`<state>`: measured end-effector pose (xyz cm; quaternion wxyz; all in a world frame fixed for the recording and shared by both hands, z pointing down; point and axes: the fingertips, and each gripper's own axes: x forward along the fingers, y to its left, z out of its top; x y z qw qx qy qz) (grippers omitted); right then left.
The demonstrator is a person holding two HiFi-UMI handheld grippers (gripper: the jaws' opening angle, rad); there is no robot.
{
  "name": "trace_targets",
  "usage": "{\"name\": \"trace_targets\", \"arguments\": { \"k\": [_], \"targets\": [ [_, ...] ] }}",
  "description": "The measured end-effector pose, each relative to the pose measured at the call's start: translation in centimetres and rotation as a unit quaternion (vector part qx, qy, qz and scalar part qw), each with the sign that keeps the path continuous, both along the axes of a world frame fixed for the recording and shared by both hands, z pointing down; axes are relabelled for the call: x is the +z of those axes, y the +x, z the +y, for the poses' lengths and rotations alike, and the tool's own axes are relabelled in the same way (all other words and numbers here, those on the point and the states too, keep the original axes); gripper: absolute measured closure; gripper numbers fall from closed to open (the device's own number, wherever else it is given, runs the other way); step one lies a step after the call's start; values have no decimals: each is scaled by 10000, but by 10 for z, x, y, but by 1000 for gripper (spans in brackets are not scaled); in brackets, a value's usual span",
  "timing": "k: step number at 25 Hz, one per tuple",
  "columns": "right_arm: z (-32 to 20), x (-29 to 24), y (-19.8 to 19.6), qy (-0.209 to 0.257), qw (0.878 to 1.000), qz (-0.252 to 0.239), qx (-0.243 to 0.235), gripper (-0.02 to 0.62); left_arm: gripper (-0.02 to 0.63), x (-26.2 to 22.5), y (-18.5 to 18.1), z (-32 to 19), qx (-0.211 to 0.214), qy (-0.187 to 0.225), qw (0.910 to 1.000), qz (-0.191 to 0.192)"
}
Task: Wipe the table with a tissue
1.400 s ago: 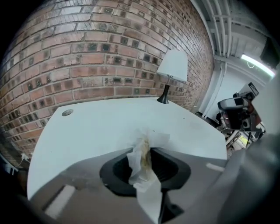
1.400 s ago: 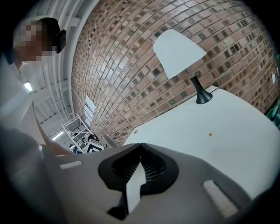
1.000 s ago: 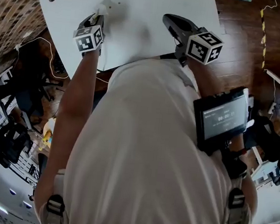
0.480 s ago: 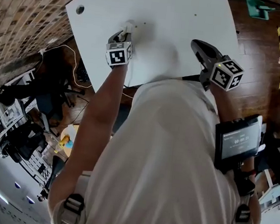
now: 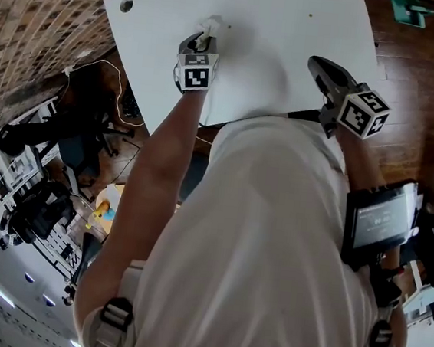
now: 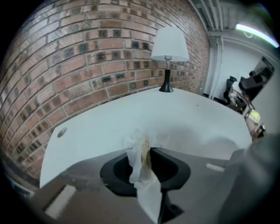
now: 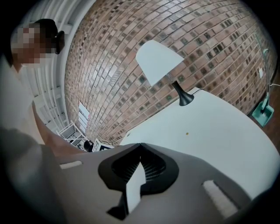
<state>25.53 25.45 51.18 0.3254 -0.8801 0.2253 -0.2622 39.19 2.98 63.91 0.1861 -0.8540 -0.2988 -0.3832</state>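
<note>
Near the bench's (image 5: 293,38) left edge, left gripper (image 6: 142,149) fingers pinch a tissue (image 6: 138,162), stained yellow in that gripper's view only; right gripper (image 7: 140,146) fingers meet, empty.

One white bench (image 5: 278,29), with one round hole (image 5: 126,4) near a corner and one small dark speck (image 5: 310,16) on its top. One tissue (image 6: 141,157), crumpled and stained. Two grippers, the left gripper (image 5: 207,35) and the right gripper (image 5: 319,64), each with two fingers. Two cubes with square markers, the left marker cube (image 5: 196,73) and the right marker cube (image 5: 364,111). One lamp (image 6: 169,46) with one white shade. One person, with one dark screen (image 5: 381,221) at the right forearm. One teal object (image 5: 407,10) on the floor
</note>
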Motion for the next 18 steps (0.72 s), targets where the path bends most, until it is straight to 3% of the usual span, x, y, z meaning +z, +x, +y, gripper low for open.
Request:
{"name": "trace_targets", "arguments": {
  "k": [3, 6, 10, 15, 18],
  "targets": [
    [-1, 1, -1, 8, 10000, -14, -37, 588, 521, 6, -4, 4, 594, 398, 9973, 181],
    [-3, 1, -2, 12, 10000, -2, -68, 588, 523, 7, -11, 12, 1022, 420, 9937, 188],
    [-6, -1, 1, 38, 9999, 35, -111, 588, 524, 7, -30, 28, 1816, 419, 9824, 150],
    [-6, -3, 4, 47, 9999, 43, -85, 588, 522, -5, -59, 35, 1985, -152, 9797, -212],
    [-3, -1, 5, 45, 10000, 35, -32, 588, 520, -13, -74, 23, 1432, -465, 9885, -126]
  ]
}}
